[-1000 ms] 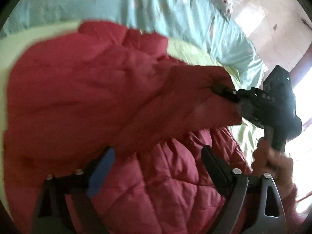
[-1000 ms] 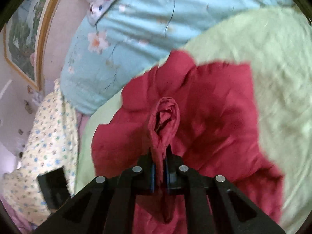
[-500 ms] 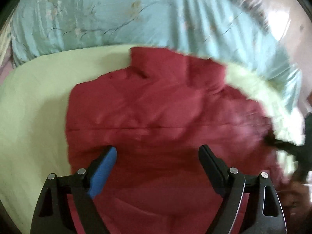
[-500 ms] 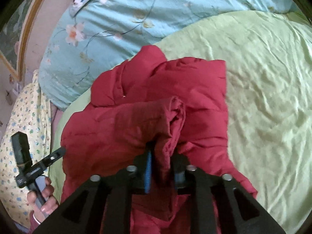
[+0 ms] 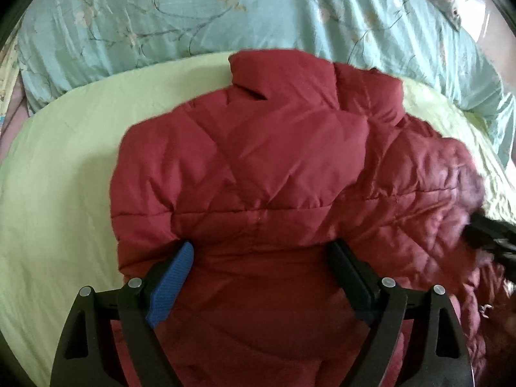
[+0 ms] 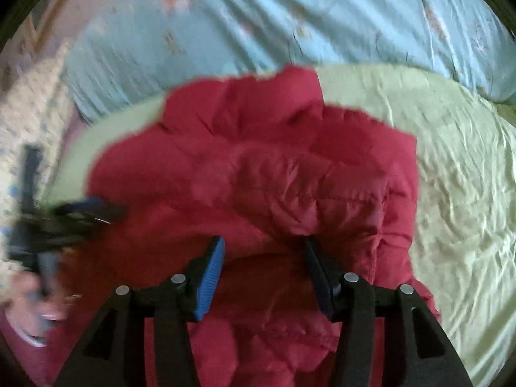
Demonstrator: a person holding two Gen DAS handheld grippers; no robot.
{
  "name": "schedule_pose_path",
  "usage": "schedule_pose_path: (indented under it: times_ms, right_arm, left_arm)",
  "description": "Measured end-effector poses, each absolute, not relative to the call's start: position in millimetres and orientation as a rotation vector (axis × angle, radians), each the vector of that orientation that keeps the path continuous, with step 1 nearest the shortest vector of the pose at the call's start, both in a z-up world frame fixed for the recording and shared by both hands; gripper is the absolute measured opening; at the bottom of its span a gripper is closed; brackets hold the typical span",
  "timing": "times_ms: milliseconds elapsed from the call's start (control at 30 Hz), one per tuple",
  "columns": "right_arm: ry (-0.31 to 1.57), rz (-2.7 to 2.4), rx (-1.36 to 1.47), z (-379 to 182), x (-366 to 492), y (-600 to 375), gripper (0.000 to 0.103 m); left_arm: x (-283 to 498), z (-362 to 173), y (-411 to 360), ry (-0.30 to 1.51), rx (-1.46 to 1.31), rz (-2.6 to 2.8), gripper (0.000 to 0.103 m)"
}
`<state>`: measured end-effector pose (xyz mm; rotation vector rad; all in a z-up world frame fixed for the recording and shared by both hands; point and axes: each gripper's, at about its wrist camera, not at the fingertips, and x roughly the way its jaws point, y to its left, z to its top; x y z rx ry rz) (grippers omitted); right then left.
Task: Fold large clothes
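Hovering over the red jacket [image 5: 258,167], you are holding both the left gripper [image 5: 261,258] and right gripper [image 6: 262,251] wide, empty; regrasping the hem is likely next.

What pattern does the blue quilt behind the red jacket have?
The blue quilt has a pale floral print with thin branches, clearest in the left wrist view.

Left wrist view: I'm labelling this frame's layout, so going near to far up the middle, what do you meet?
Open left gripper → red quilted puffer jacket → pale green bedsheet → light blue floral quilt.
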<state>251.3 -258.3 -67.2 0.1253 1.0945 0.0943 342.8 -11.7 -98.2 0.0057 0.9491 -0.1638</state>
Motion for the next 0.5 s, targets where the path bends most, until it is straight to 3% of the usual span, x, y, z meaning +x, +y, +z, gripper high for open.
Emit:
schedule_pose_path:
  times_ms: [200,500]
  right_arm:
    - [1.102,0.076,0.181,-85,256,-271,0.053]
    - [1.042,0.099,0.219,-63,255,-270,0.053]
  left_arm:
    - [328,-81,0,0.872,-0.01,-0.203,0.085]
    - [349,-115,3,0.962,0.01,-0.143,0.087]
